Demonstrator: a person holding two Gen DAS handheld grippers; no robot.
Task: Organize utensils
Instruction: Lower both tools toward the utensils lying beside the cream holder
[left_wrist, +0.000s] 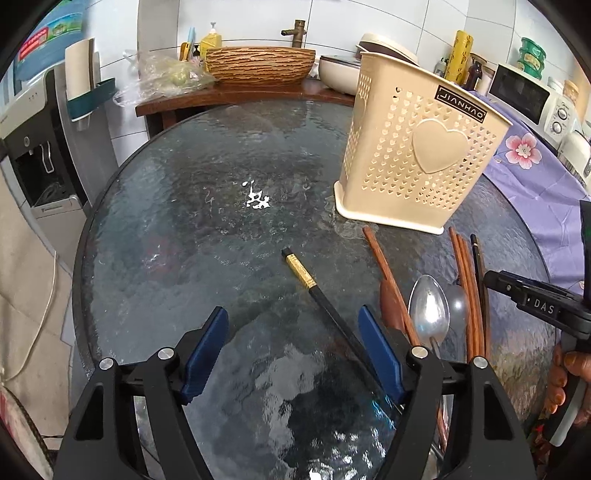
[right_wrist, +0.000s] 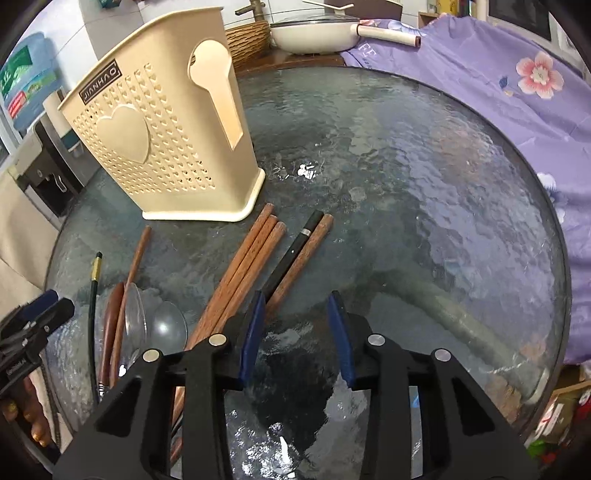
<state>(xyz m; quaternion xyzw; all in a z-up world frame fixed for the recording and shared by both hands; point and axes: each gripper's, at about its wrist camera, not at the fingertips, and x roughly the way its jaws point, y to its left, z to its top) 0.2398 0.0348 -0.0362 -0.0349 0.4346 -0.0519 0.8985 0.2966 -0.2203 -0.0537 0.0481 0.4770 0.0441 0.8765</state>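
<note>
Left gripper (left_wrist: 291, 347) apart, black chopstick (left_wrist: 332, 314) between pads untouched; right gripper (right_wrist: 297, 332) apart, empty. I'd centre before squeezing (holder (left_wrist: 413, 155) far right).

Even daylight, glassy glare, fisheye-warped dark edges.

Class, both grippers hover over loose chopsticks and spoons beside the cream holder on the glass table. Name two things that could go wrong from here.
1. The black chopstick lies slantwise between the open left gripper fingers; closing might pivot it or send it sliding on the glass table.
2. The brown chopsticks lie bunched beside the right gripper; a grab could take several or scatter them toward the holder.
</note>
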